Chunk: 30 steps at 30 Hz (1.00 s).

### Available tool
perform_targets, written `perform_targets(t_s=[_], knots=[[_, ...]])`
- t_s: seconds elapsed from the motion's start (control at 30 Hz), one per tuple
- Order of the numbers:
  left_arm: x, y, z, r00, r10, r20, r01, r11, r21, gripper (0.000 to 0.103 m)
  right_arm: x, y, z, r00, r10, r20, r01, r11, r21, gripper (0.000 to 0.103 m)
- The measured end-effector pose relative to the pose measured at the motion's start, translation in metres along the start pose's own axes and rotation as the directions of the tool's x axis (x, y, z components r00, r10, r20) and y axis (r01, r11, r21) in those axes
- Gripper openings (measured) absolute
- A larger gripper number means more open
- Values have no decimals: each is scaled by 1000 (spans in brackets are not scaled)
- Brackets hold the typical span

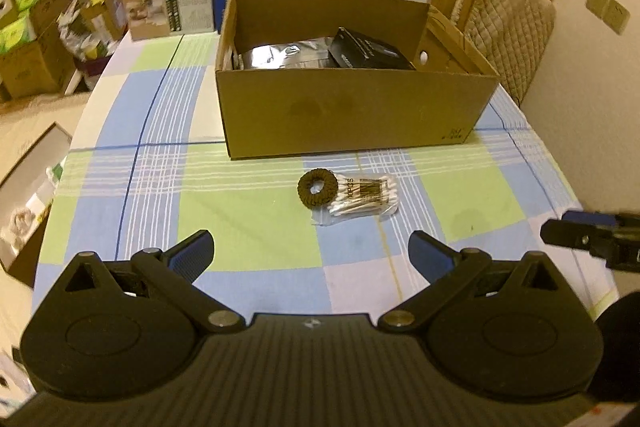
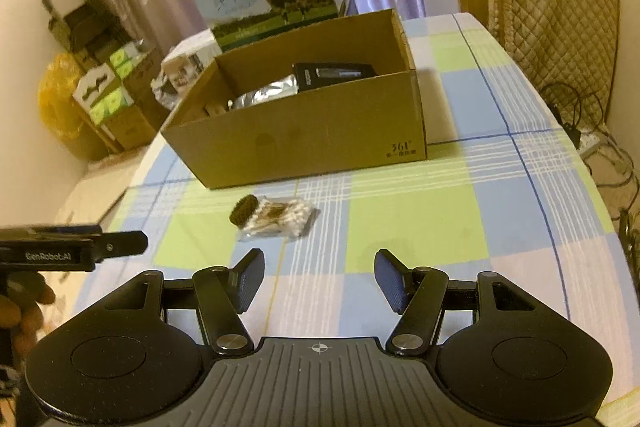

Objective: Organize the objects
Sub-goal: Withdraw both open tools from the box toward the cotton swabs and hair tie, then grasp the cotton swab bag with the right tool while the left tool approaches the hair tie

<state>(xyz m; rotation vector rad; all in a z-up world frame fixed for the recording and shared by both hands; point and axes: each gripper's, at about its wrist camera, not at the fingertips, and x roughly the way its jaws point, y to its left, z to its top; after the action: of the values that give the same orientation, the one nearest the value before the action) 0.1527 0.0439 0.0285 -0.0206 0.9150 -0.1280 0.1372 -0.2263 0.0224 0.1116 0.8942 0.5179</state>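
Checked cloth in blue, green and white covers the table [image 1: 248,227] in the left wrist view, and the left gripper [image 1: 310,253] hovers low above it with its fingers spread wide and nothing between them. Just ahead lies a clear packet of cotton swabs [image 1: 366,201], flat on the cloth, its long axis running left to right across the view, the swabs inside lined up the same way. A dark brown hair tie [image 1: 317,188] rests on the packet's left end, lying flat with its hole facing up. Behind both, a little apart, stands an open cardboard box [image 1: 348,115], its long side facing the camera; inside are a silver foil pouch [image 1: 280,55] and a black carton [image 1: 368,51]. The tip of the right gripper [image 1: 576,233] enters from the right edge. In the right wrist view, the right gripper [image 2: 319,279] also hangs released over the cloth, its jaws apart and empty. The packet of cotton swabs [image 2: 280,221] lies ahead and to the left, its length running across and slightly away to the right, with the hair tie [image 2: 243,210] on its left end. The cardboard box [image 2: 304,143] sits beyond, angled, and the left gripper [image 2: 120,243] reaches in from the left edge.
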Motion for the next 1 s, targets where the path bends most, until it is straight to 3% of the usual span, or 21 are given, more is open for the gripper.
perform_targets(t_s=[0.33,0.53,0.73,1.0], knots=[[25,12,2,1000,-30,-6,30,999,45,102,39,10,14,998,17,-60,-26,986,-166,59],[56,10,4,1000,-28,8,27,987,156,101,76,12,25,994,34,-105,-60,965,-257,59],[85,17,2,999,-40,30,33,979,199,101,122,18,18,983,49,-176,-120,900,-419,59],[111,26,-9,994,-77,83,56,972,229,101,163,22,11,982,54,-179,-148,814,-562,59]])
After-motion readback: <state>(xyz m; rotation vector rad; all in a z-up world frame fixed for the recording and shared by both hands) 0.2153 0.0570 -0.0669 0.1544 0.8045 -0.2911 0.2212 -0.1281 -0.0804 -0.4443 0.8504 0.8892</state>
